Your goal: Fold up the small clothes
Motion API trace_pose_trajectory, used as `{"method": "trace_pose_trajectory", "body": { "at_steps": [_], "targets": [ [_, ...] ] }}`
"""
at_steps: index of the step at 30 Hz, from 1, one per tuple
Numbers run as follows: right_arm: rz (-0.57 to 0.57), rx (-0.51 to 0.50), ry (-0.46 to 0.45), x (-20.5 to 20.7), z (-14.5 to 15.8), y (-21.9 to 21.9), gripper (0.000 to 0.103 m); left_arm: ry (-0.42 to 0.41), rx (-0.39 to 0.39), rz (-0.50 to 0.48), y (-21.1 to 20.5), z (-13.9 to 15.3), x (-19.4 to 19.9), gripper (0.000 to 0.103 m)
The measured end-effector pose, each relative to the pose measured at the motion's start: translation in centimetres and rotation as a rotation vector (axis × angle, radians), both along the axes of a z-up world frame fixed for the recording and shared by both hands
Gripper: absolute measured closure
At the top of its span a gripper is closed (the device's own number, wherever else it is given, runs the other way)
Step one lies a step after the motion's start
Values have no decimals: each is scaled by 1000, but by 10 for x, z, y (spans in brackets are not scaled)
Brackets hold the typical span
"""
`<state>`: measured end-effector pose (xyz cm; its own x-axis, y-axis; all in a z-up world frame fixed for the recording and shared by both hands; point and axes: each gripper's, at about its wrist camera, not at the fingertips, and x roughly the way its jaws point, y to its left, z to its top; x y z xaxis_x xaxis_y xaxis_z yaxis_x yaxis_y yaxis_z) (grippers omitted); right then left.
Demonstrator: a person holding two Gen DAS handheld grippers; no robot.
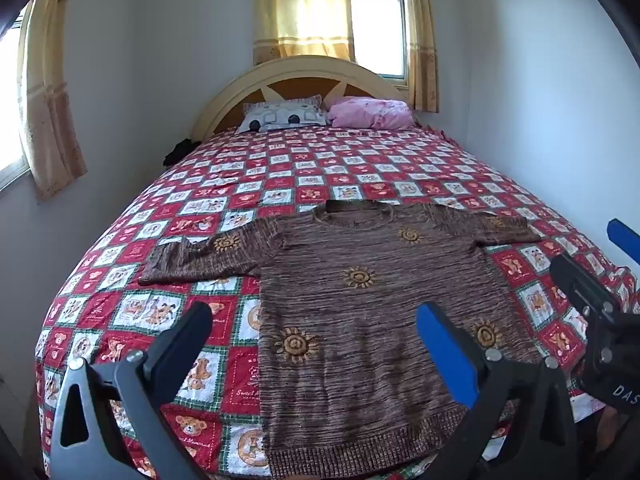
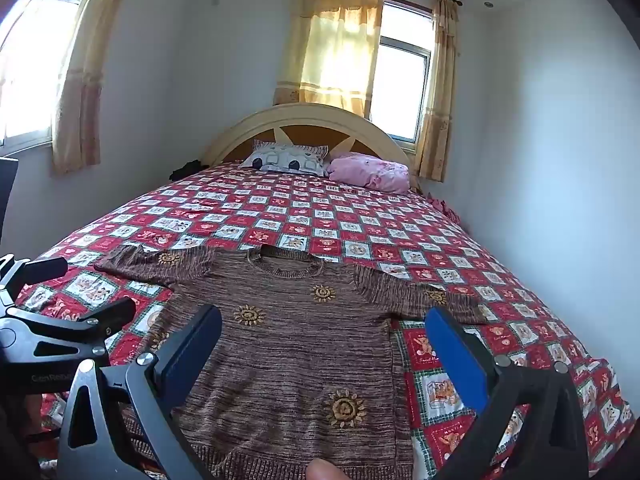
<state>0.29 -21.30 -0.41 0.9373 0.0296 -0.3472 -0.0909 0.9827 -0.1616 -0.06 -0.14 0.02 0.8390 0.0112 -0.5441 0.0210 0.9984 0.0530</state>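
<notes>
A brown knitted sweater (image 1: 360, 300) with yellow sun motifs lies flat and face up on the bed, both sleeves spread sideways and the neck toward the headboard. In the left wrist view my left gripper (image 1: 314, 312) hovers open over the sweater's lower left part, nothing between its fingers. The right wrist view shows the same sweater (image 2: 288, 360) with my right gripper (image 2: 323, 316) open above its lower right part, also holding nothing. Each gripper shows in the other's view: the right gripper (image 1: 586, 245) at the right edge, the left gripper (image 2: 90, 286) at the left edge.
A red and white patchwork quilt (image 1: 360, 168) covers the bed. A grey patterned pillow (image 1: 280, 116) and a pink pillow (image 1: 372, 114) lie by the cream headboard (image 1: 304, 76). Walls stand close on both sides. A fingertip (image 2: 320, 474) shows at the bottom edge.
</notes>
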Motion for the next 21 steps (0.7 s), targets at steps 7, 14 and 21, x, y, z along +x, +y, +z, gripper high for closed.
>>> {"method": "trace_pose_trajectory", "body": {
  "at_steps": [7, 14, 21],
  "targets": [
    [-12, 18, -11, 0, -2, -4, 1, 37, -11, 4, 1, 1, 10, 0],
    [-17, 27, -10, 3, -3, -8, 1, 17, -11, 11, 7, -3, 8, 0],
    [-21, 23, 8, 9, -8, -9, 1, 15, -17, 23, 6, -5, 6, 0]
  ]
}}
